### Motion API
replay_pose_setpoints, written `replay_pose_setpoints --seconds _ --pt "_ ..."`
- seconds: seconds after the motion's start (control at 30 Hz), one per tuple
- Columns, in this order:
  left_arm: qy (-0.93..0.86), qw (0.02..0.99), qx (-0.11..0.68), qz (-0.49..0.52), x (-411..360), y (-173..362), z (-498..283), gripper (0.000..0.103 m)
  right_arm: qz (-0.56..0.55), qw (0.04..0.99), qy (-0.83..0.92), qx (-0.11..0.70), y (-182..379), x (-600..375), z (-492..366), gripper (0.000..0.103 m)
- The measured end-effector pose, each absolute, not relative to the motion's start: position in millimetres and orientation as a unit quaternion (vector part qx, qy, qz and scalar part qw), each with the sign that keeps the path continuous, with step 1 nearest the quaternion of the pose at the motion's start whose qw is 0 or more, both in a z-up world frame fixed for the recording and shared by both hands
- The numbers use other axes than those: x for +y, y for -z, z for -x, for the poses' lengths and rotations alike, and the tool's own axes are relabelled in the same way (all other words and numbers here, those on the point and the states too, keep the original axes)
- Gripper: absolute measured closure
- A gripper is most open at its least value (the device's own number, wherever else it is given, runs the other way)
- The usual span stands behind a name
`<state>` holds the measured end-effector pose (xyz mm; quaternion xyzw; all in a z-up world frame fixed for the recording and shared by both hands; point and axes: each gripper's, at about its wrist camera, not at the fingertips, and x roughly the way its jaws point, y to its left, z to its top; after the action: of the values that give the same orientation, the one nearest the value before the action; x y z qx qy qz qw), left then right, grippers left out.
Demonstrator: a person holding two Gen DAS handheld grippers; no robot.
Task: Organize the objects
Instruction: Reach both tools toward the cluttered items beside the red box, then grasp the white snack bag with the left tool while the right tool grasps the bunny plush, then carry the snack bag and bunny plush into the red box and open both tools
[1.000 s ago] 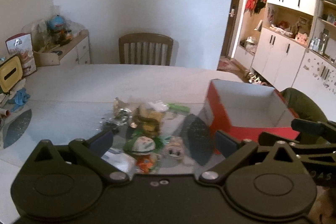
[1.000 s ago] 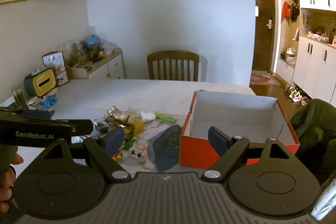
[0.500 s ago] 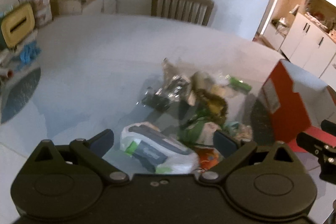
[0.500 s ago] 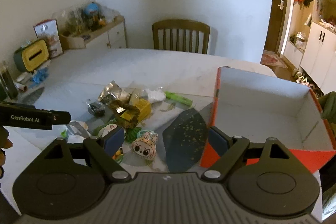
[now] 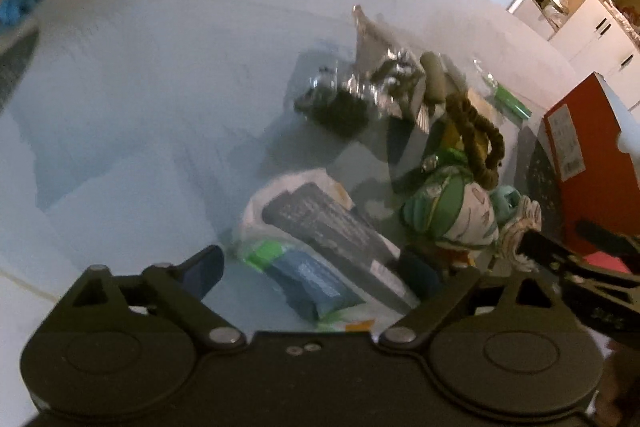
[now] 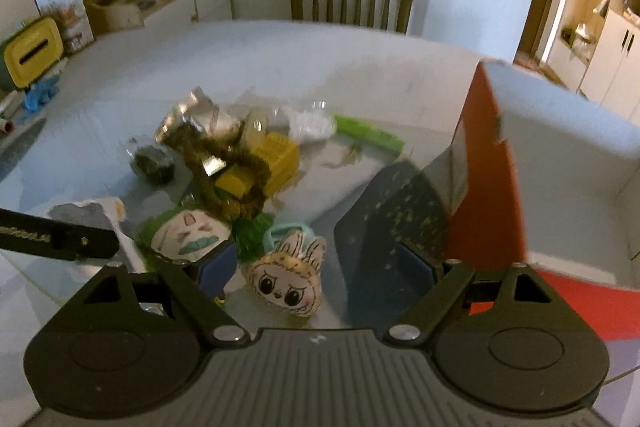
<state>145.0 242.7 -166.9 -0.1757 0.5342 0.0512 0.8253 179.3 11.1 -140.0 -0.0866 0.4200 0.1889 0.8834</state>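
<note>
Left gripper (image 5: 316,267): we see its fingers closing around a white plastic packet (image 5: 320,251), pads not yet pressing on it.
Right gripper (image 6: 316,269): fingers spread wide, gripping nothing; a plush bunny face (image 6: 286,279) sits between them on the counter (image 6: 240,59).
Clutter pile: we note a yellow block (image 6: 276,157), a brown scrunchie (image 5: 480,139), foil wrappers (image 5: 384,75) and a green stick (image 6: 368,135), mid-counter.
Red box (image 6: 492,171): open, right of the pile, beside a dark speckled mat (image 6: 392,211).
</note>
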Motion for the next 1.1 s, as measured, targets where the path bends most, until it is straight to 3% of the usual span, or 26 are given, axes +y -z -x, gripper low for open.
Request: replay_pose_setpoints --seconds 0.13,0.23,0.33,0.43,0.6,1.1 --pt "-0.034 0.829 0.533 0.164 243.0 166.5 -144.0 0.019 0.096 0.875 -0.19 0.436 154.1 20.1 -182.8 0.017" --pt "-0.019 0.831 0.534 0.158 242.4 164.6 -142.9 0.026 0.091 0.868 -0.183 0.452 162.8 22.1 -187.7 0.028" --pt "-0.008 0.83 0.534 0.162 243.3 163.3 -141.9 0.032 0.084 0.866 -0.178 0.46 167.1 23.1 -188.9 0.032" --pt "0.006 0.829 0.533 0.169 245.7 160.9 -141.2 0.046 0.083 0.864 -0.178 0.463 167.2 25.7 -188.1 0.043" --pt "0.028 0.83 0.532 0.163 241.9 156.8 -142.7 0.058 0.081 0.866 -0.173 0.462 163.5 28.8 -185.3 0.056" --pt "0.068 0.874 0.46 0.139 230.0 78.7 -145.0 0.06 0.051 0.886 -0.169 0.428 102.9 9.3 -165.8 0.058"
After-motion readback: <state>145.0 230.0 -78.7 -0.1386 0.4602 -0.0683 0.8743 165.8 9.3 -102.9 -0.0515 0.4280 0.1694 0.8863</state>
